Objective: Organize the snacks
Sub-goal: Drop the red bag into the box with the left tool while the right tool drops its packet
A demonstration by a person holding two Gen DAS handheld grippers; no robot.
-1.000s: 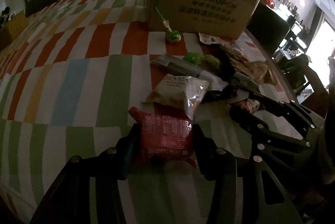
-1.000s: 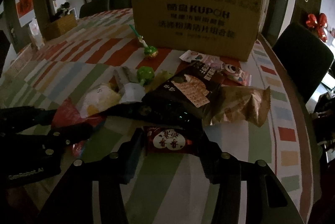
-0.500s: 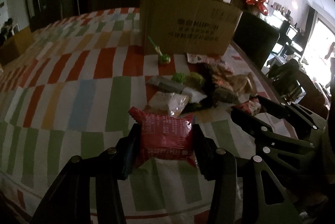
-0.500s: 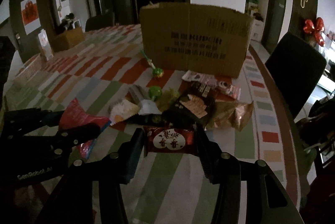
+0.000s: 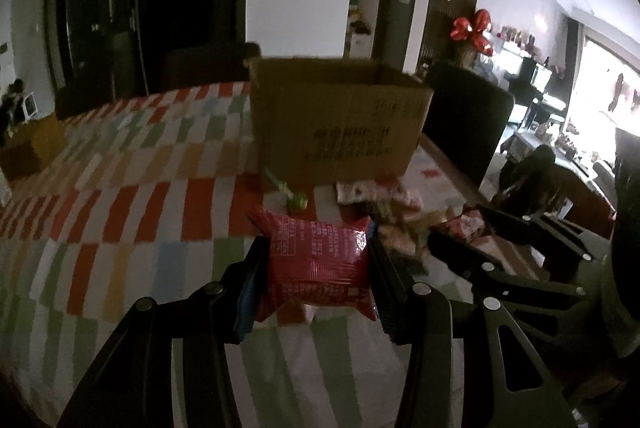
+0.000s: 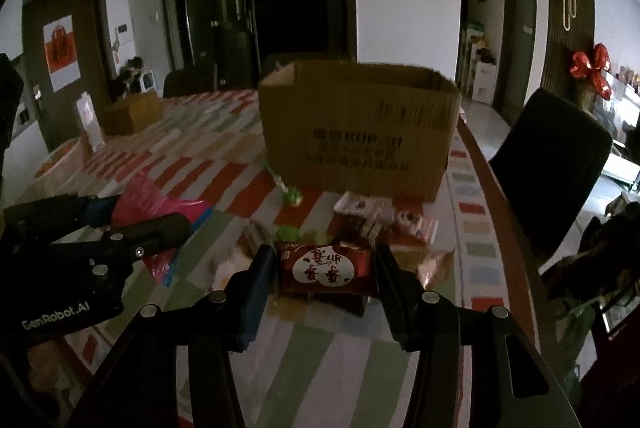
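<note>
While your left claw [image 5: 316, 260] grips a red packet [image 5: 318, 266], your right claw [image 6: 326, 268] clamps a dark red bar [image 6: 326, 270], both short of the cardboard box [image 6: 360, 132].

My left wrist camera sits right behind my left gripper [image 5: 316, 268], looking forward along its fingers and slightly down over the striped tablecloth [image 5: 120, 212]. Close in: red snack packet [image 5: 316, 264] fills the lower centre. Farther off, the cardboard box [image 5: 340, 124] stands mid-frame. My right gripper [image 5: 464, 244] shows at the right edge.

My right wrist camera does the same from behind my right gripper [image 6: 326, 276], facing the same box [image 6: 356, 132] from a bit further right, with a dark red packet [image 6: 326, 268] close up. My left gripper [image 6: 132, 224] enters from the left.

Both views share the box, the green lollipop [image 5: 296, 202] [image 6: 292, 196], the snack pile [image 6: 384, 220] and the tablecloth.
</note>
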